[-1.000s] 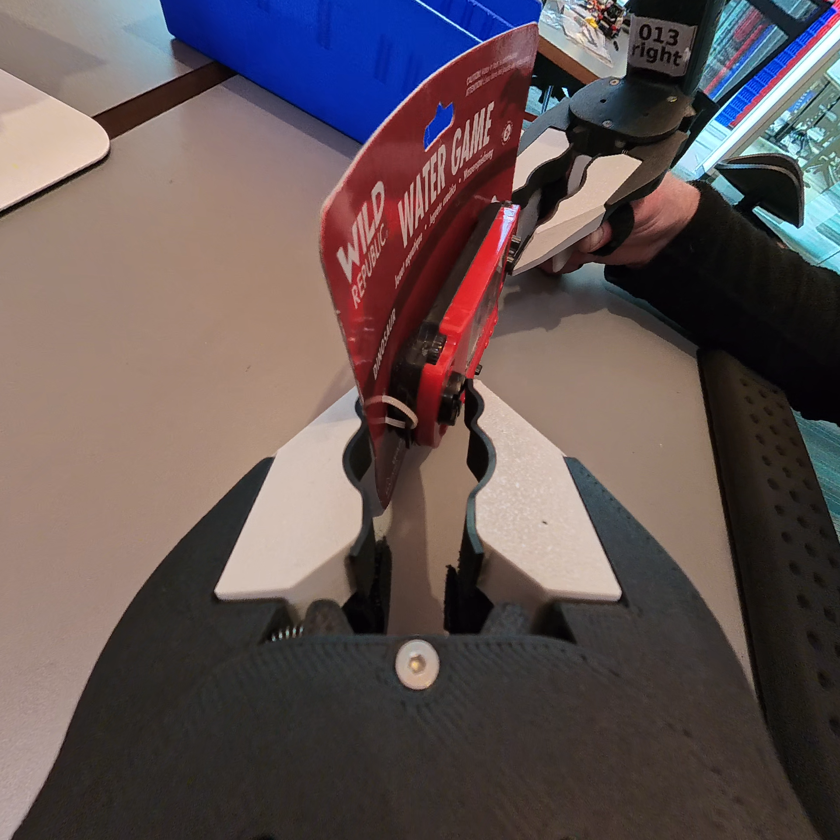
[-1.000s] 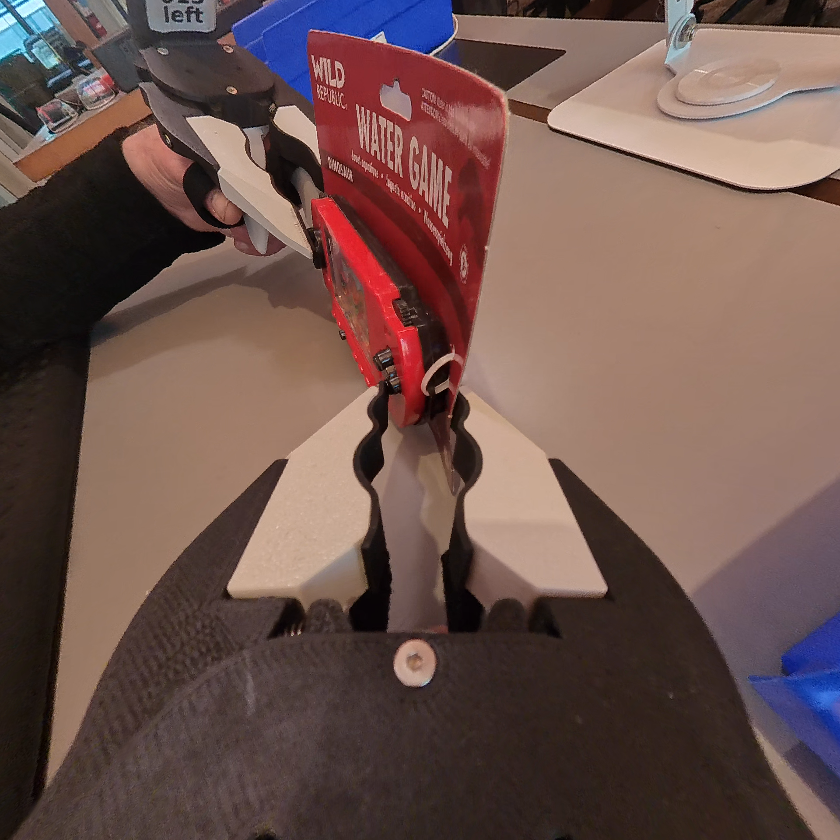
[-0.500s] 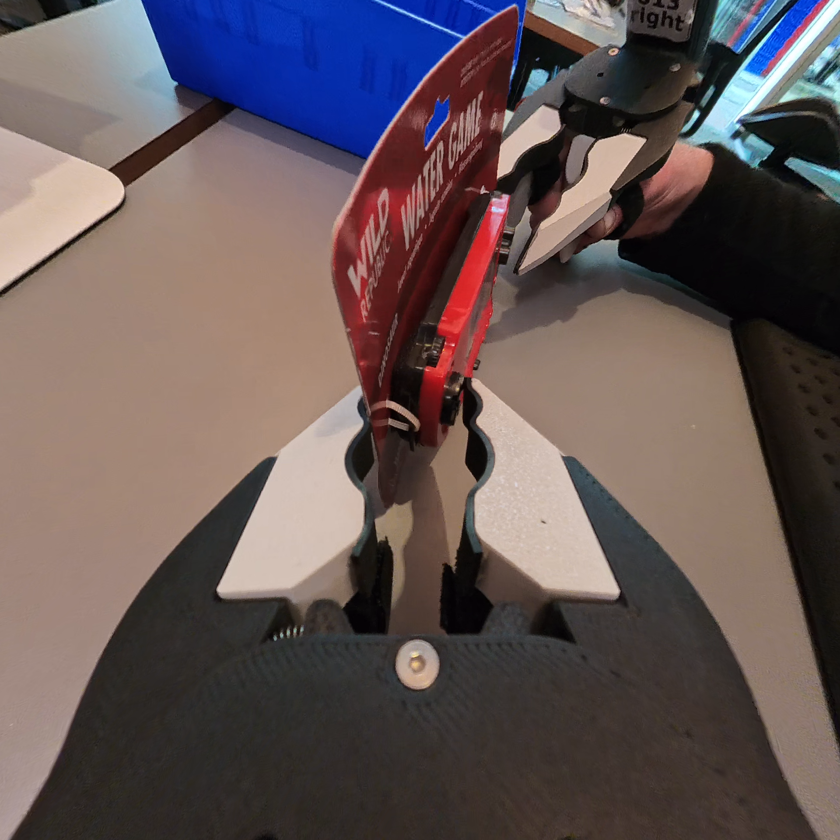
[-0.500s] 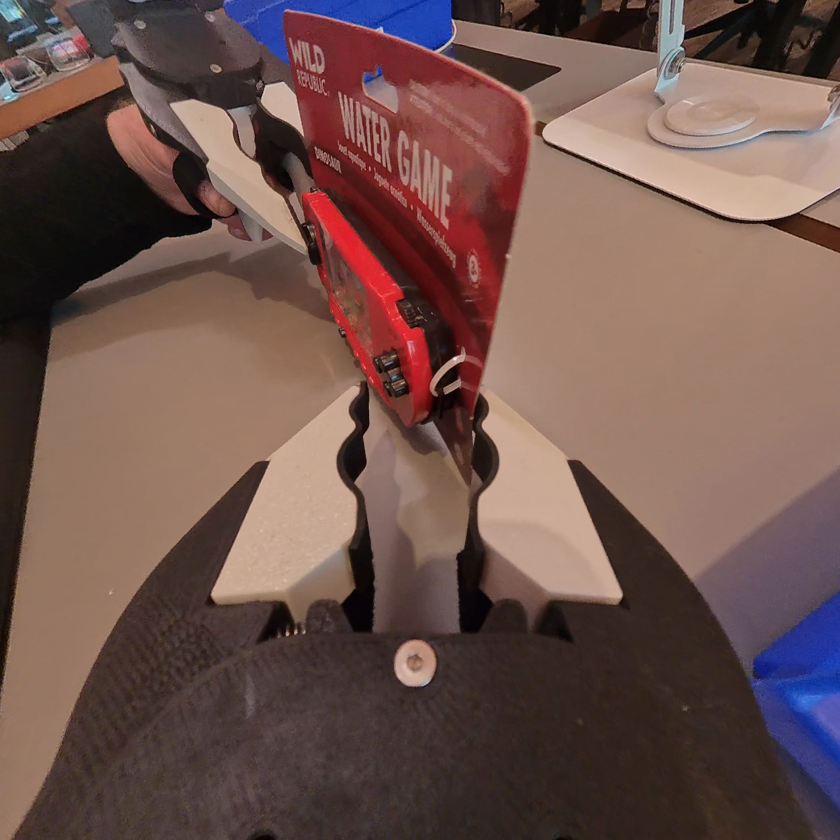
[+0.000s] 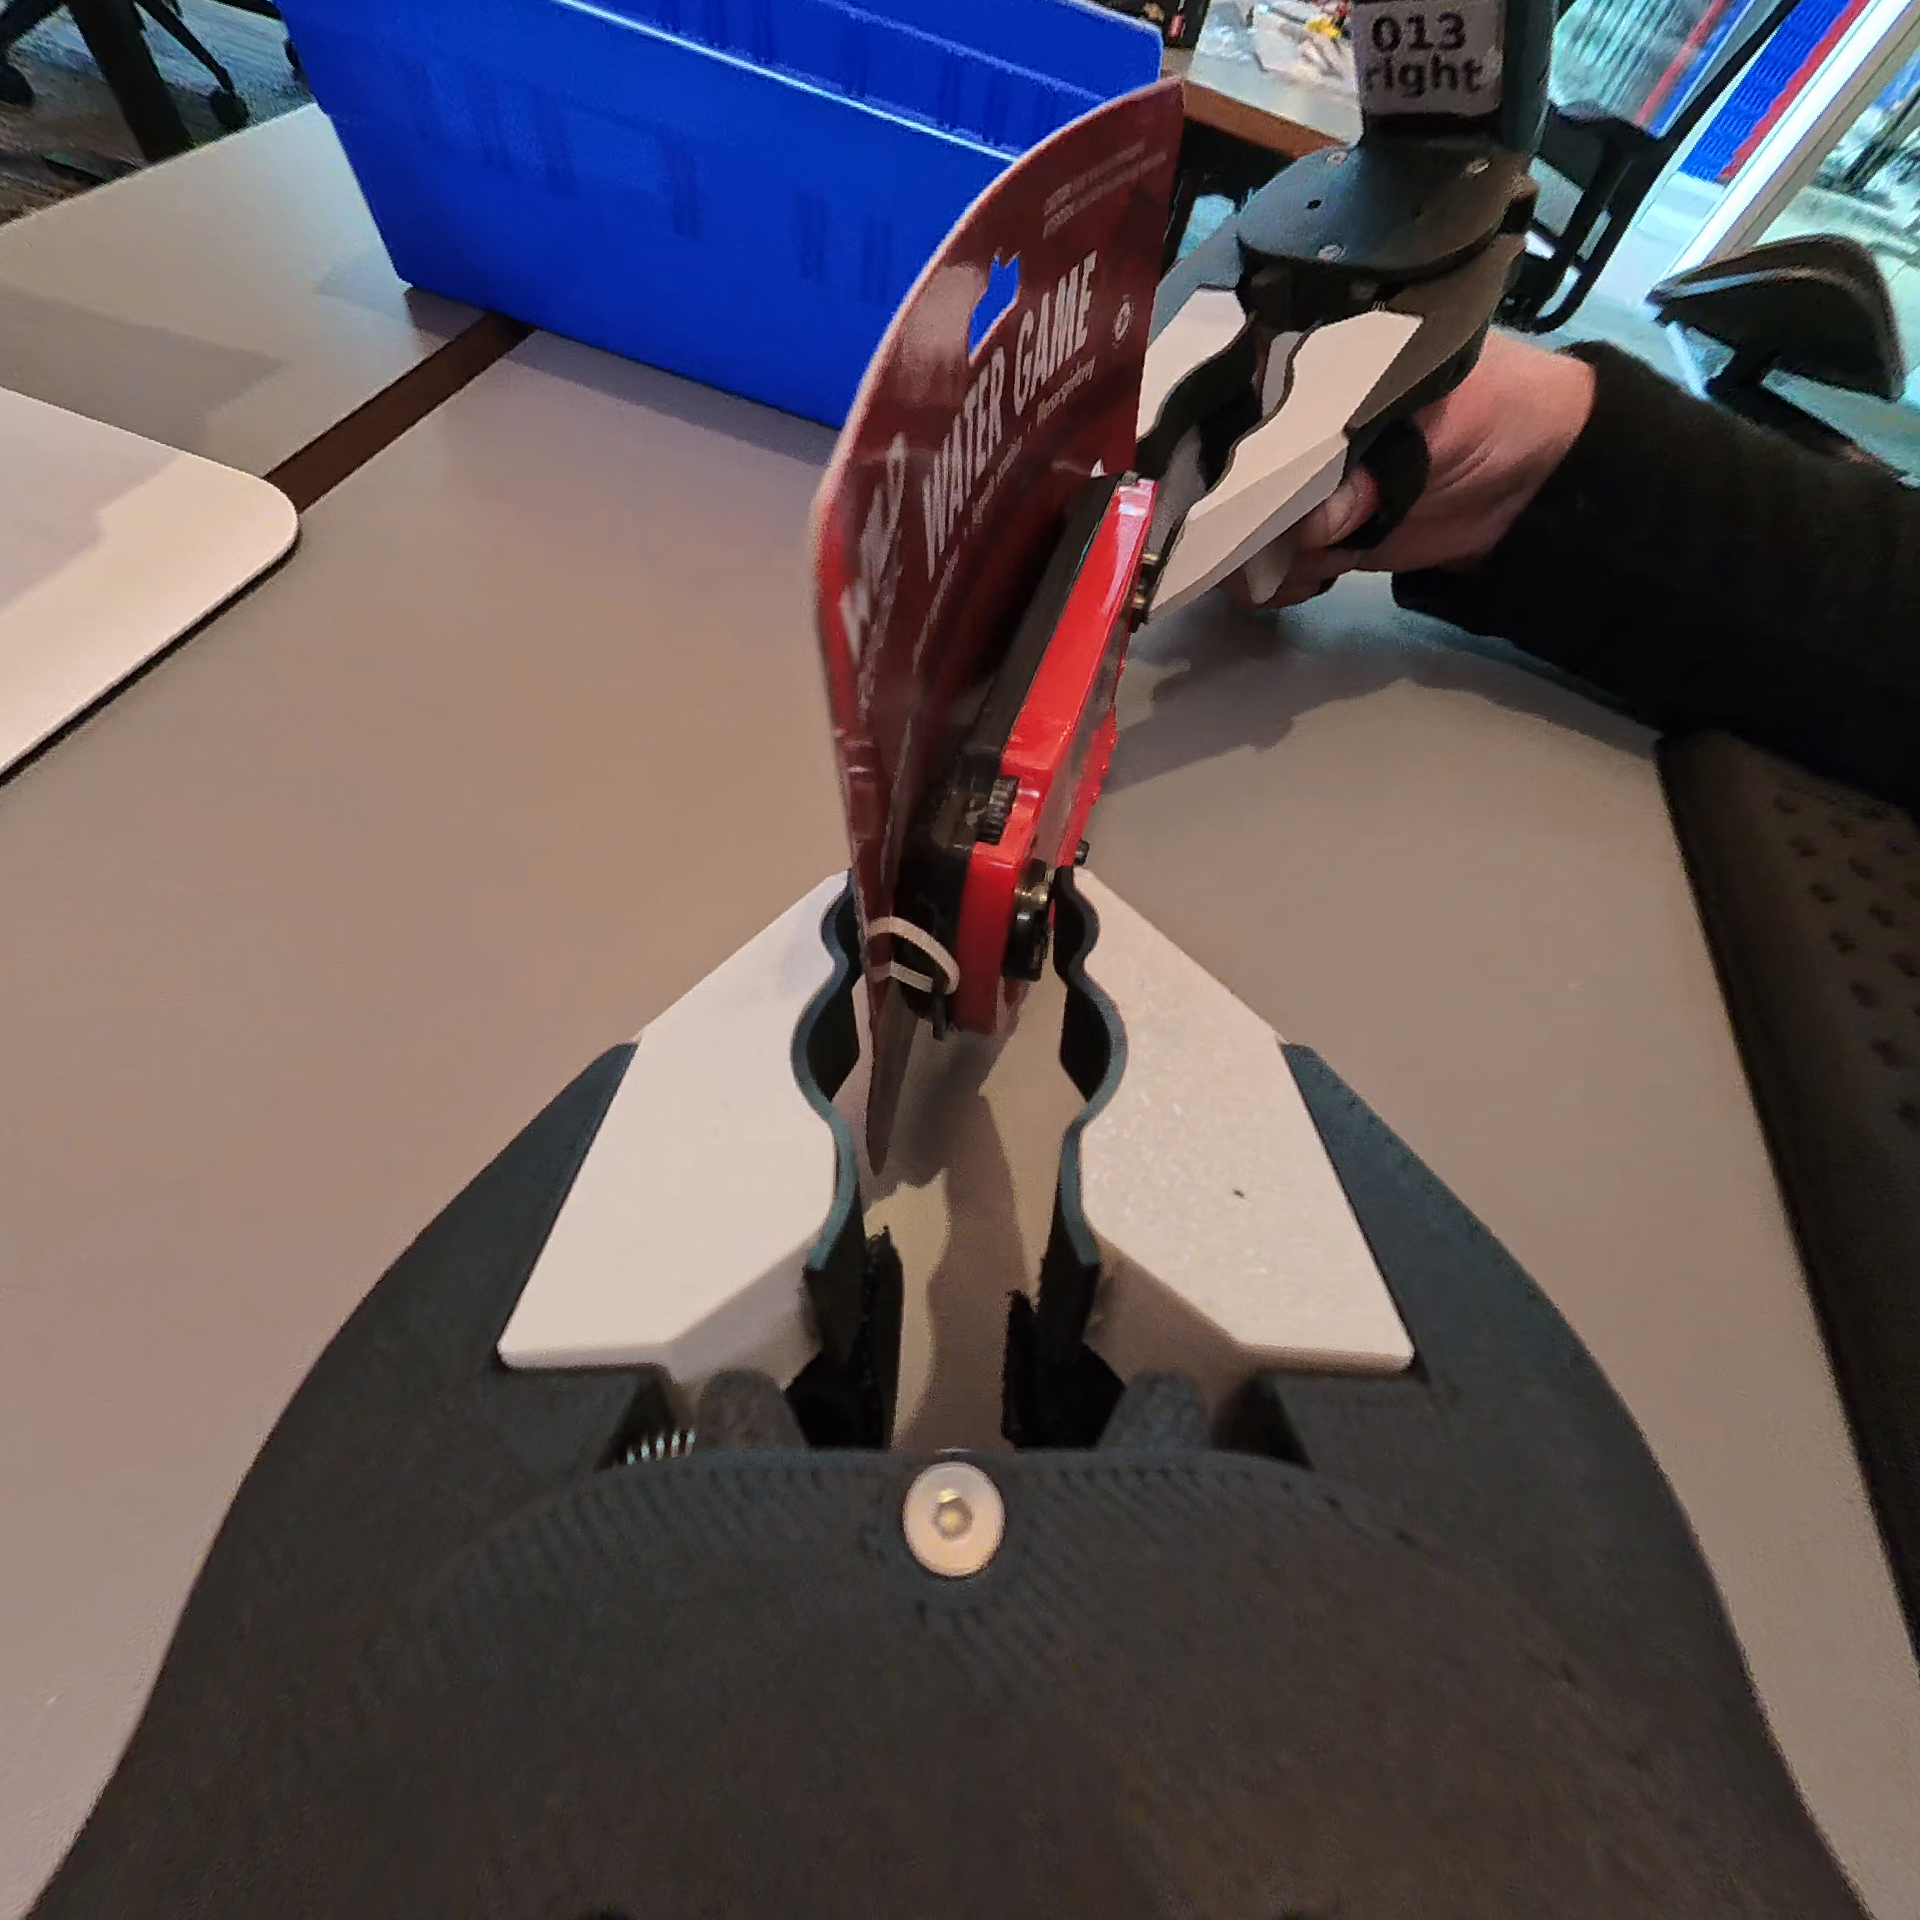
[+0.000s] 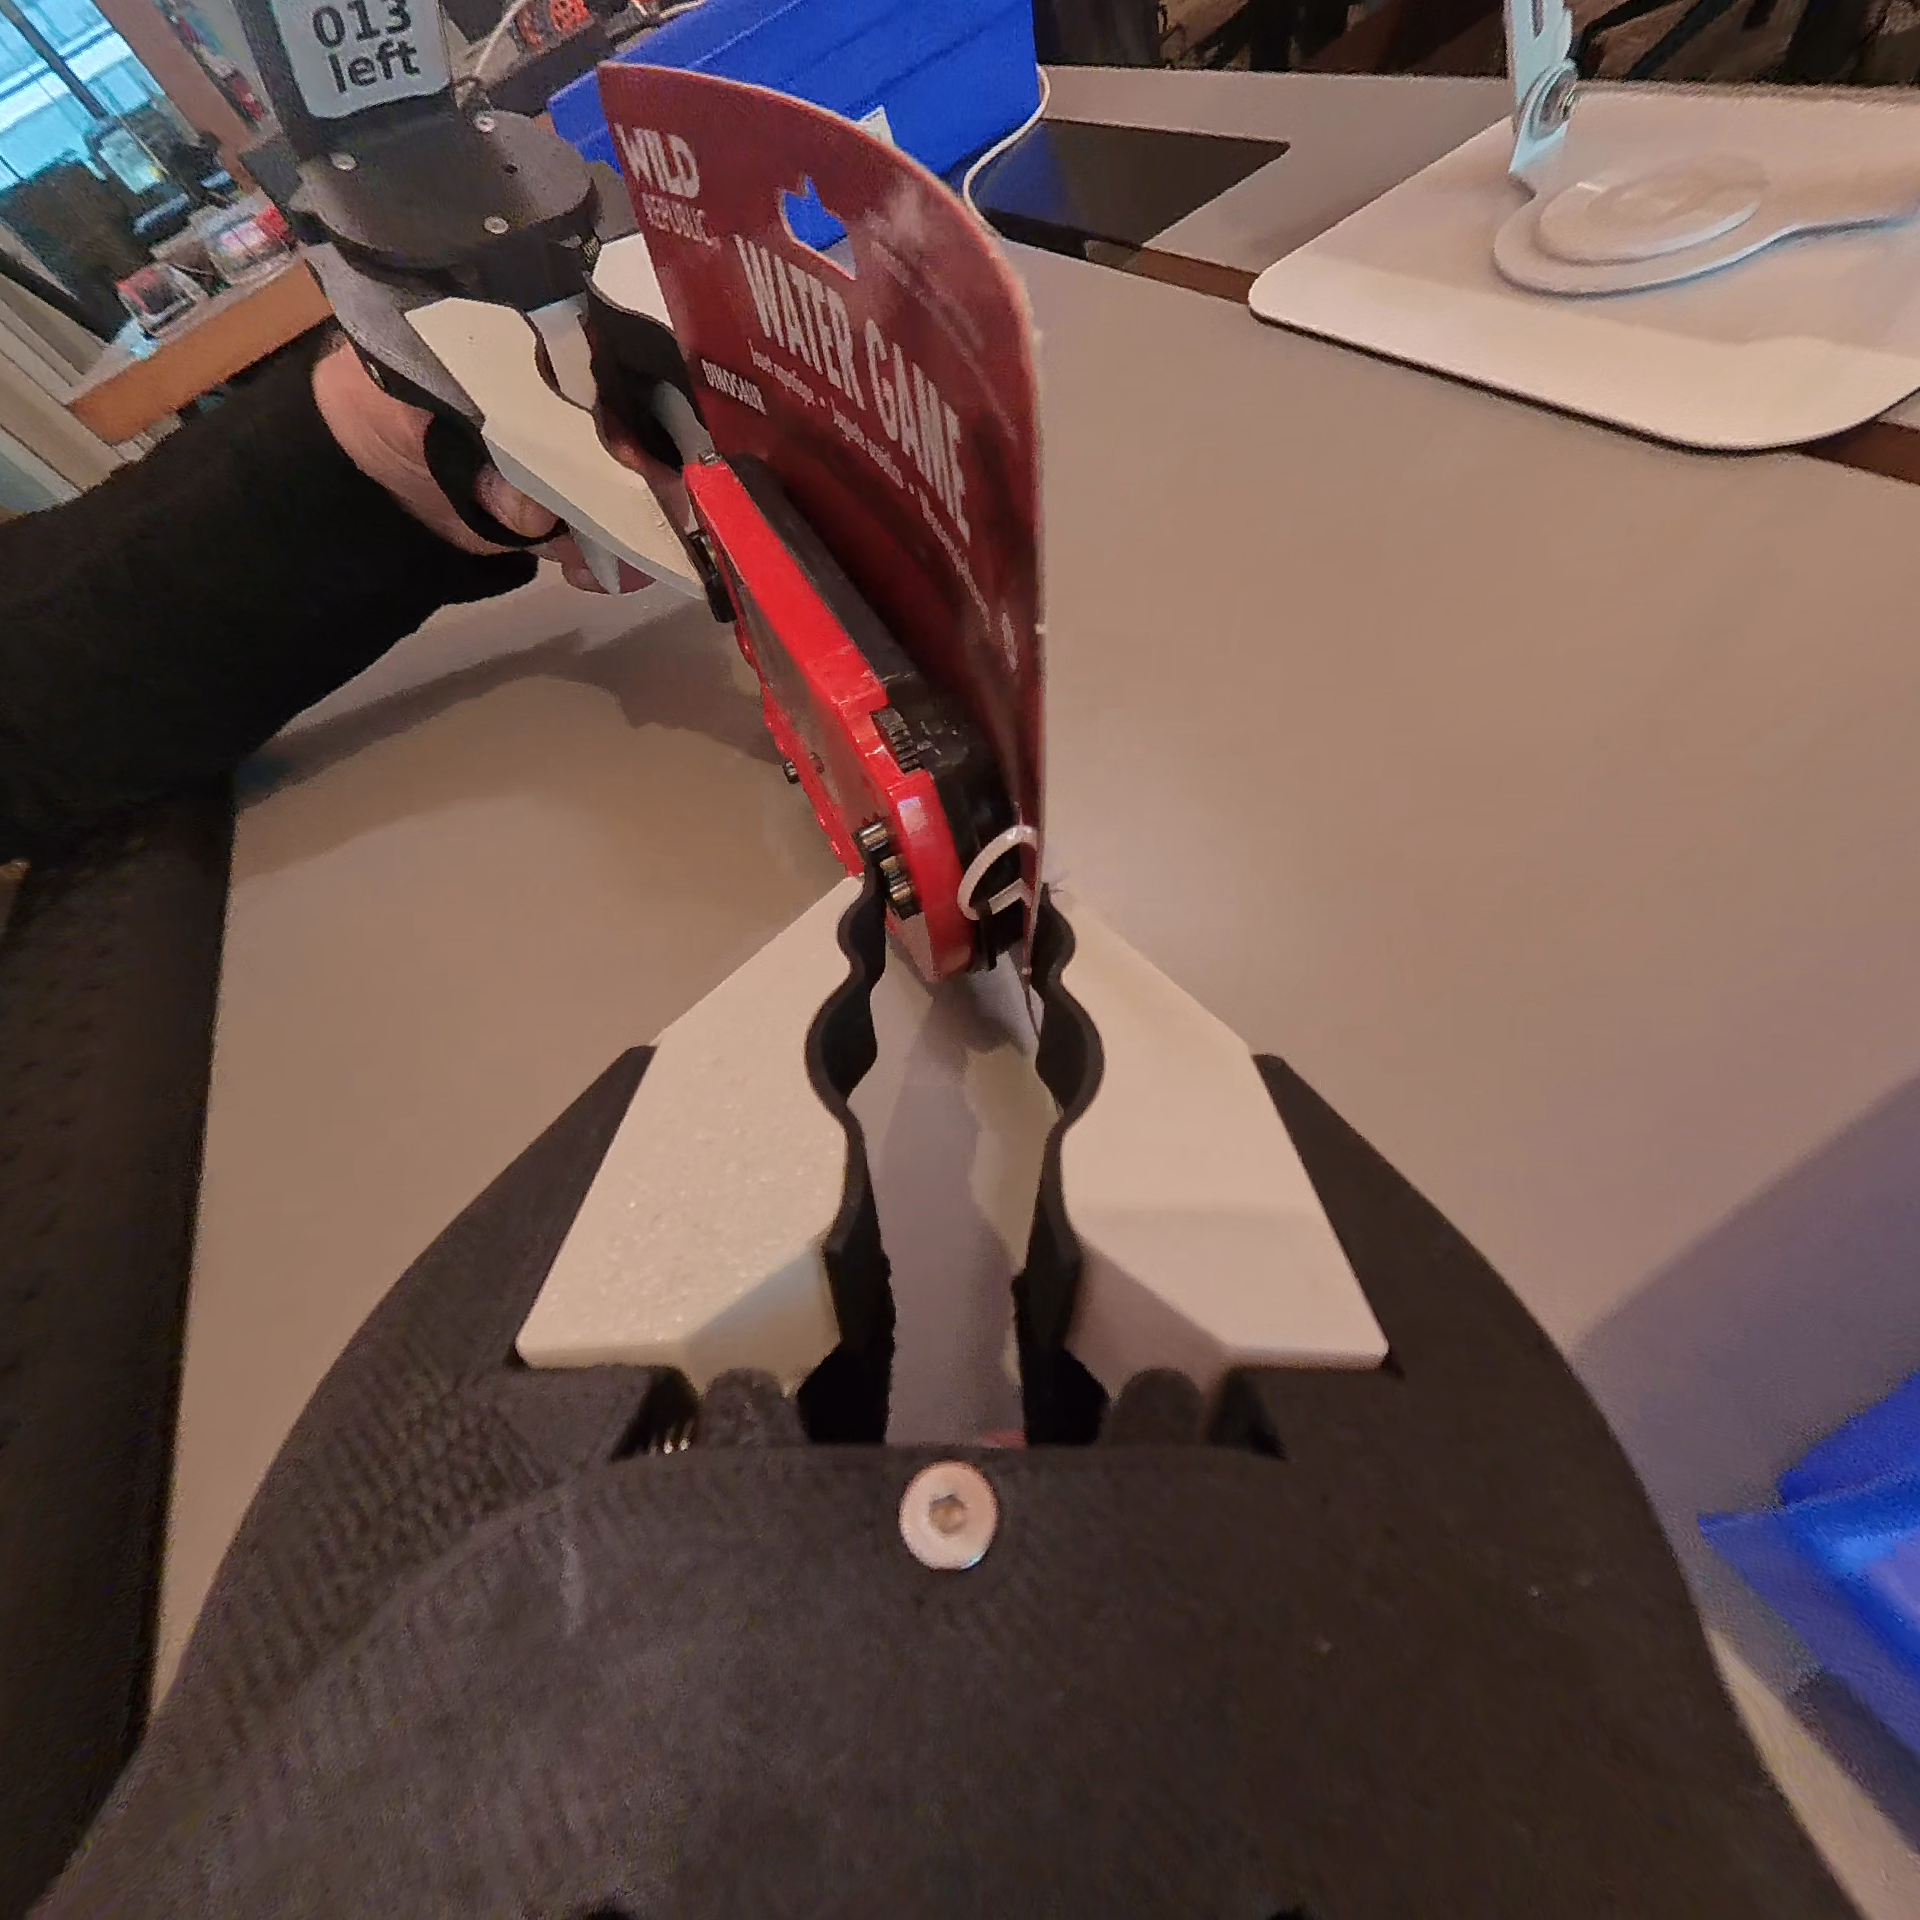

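Your left gripper (image 5: 956,935) and right gripper (image 6: 956,935) each clamp an opposite end of the red carded toy (image 5: 1039,707), holding it upright above the grey table (image 5: 468,727). Behind it a blue bin (image 5: 675,177) stands near; a white pad (image 6: 1558,312) lies well apart.

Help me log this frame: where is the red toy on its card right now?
The red toy on its card is held upright above the grey table, its ends between the left gripper and right gripper; a blue bin stands behind.
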